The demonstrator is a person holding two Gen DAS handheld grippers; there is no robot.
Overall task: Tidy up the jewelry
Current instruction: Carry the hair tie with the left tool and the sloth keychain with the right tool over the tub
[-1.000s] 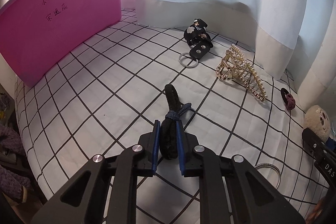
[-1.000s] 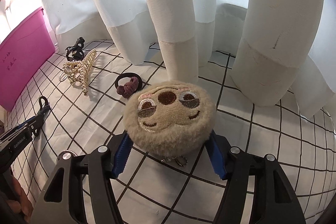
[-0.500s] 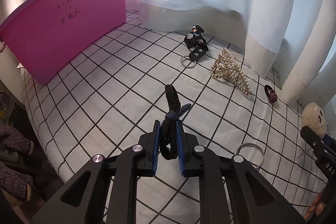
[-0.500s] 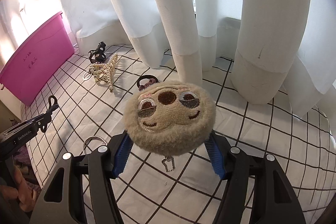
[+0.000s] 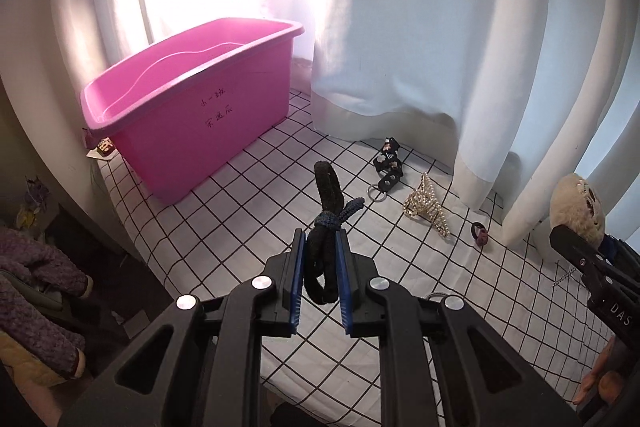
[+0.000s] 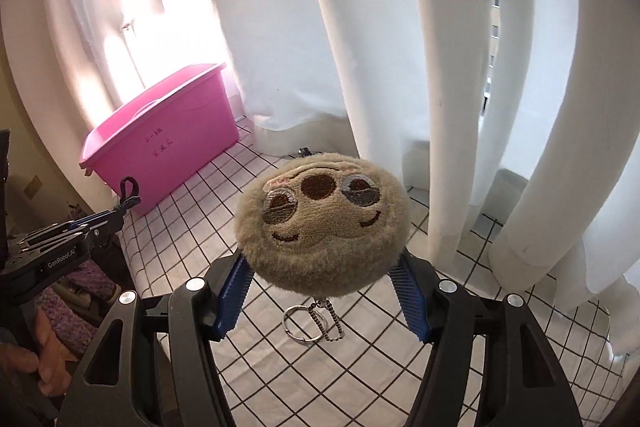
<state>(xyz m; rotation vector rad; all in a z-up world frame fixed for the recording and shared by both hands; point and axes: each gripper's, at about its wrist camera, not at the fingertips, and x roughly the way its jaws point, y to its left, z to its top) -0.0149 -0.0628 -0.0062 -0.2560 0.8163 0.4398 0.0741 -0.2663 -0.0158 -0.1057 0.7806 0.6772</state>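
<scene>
My left gripper (image 5: 320,247) is shut on a black hair tie (image 5: 325,223) with a dark blue knot, held above the checked cloth (image 5: 248,195). My right gripper (image 6: 322,267) is shut on a beige plush sloth-face keychain (image 6: 322,223), lifted off the cloth, with its bead chain and ring (image 6: 308,323) hanging below. The pink bin (image 5: 192,107) stands ahead and to the left, open and seemingly empty; it also shows in the right wrist view (image 6: 160,139). The plush keychain (image 5: 578,205) and right gripper (image 5: 592,267) show at the right edge of the left wrist view.
On the cloth lie a black keychain strap with a ring (image 5: 387,169), a gold pearl claw clip (image 5: 426,205), a dark red hair tie (image 5: 480,233) and a metal ring (image 5: 438,295). White curtains (image 5: 440,47) hang behind. The bed edge drops off at left, with clothes (image 5: 36,291) below.
Both grippers have lifted with their loads and pulled back. The pink bin's open top has come into view in both cameras.
</scene>
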